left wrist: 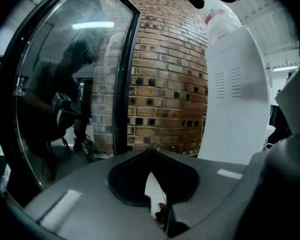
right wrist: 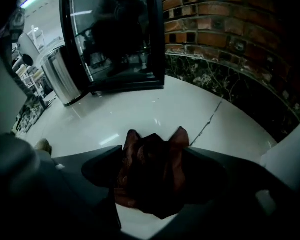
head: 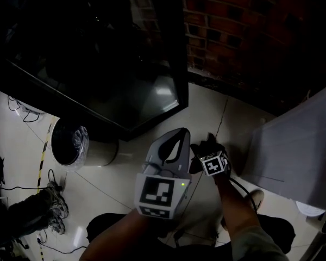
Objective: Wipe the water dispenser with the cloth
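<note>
A person is holding two grippers. The right gripper [right wrist: 155,149] jaws are pinching one dark reddish cloth [right wrist: 147,184] over the floor [right wrist: 155,109]. The left gripper [left wrist: 152,179] jaws are pressing together, empty. One white water dispenser [left wrist: 235,99] is standing apart, rightward. Likely best: raising the cloth flat against its panel and stroking evenly.

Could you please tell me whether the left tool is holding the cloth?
No, the reddish cloth sits bunched between the jaws of the right tool.

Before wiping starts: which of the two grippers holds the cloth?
The right gripper: its jaws clamp the dark brown cloth; the left gripper holds nothing.
</note>
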`<act>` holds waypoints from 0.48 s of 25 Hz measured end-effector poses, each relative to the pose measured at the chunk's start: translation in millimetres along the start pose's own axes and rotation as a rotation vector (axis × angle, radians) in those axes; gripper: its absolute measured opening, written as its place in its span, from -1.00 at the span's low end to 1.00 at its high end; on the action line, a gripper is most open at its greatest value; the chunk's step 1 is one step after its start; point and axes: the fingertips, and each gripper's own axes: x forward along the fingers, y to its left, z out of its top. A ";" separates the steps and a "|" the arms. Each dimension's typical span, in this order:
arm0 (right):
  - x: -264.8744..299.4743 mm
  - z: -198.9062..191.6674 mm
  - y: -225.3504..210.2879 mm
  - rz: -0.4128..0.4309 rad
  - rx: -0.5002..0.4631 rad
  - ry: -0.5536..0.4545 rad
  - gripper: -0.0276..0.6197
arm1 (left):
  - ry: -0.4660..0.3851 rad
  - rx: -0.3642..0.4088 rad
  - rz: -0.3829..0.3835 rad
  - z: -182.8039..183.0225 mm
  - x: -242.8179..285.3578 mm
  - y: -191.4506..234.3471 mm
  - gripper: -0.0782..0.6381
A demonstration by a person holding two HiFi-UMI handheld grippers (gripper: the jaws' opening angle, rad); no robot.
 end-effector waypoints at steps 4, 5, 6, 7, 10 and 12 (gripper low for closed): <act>15.0 -15.1 8.4 0.014 -0.070 0.090 0.21 | -0.022 -0.029 0.007 9.9 -4.0 4.3 -0.78; 18.4 -20.1 9.4 0.018 -0.076 0.110 0.18 | -0.029 -0.030 0.008 12.5 -5.5 4.9 -0.78; 20.5 -23.4 10.3 0.021 -0.074 0.118 0.15 | -0.031 -0.027 0.010 13.9 -6.8 5.7 -0.78; 21.4 -25.0 10.8 0.023 -0.067 0.121 0.13 | -0.029 -0.024 0.013 14.2 -7.8 6.7 -0.78; 18.5 -25.4 9.8 0.017 -0.050 0.136 -0.17 | -0.019 -0.030 0.016 14.7 -8.3 9.5 -0.78; 13.2 -26.1 6.5 0.006 -0.044 0.153 -0.53 | -0.029 -0.033 0.011 19.6 -7.7 9.1 -0.78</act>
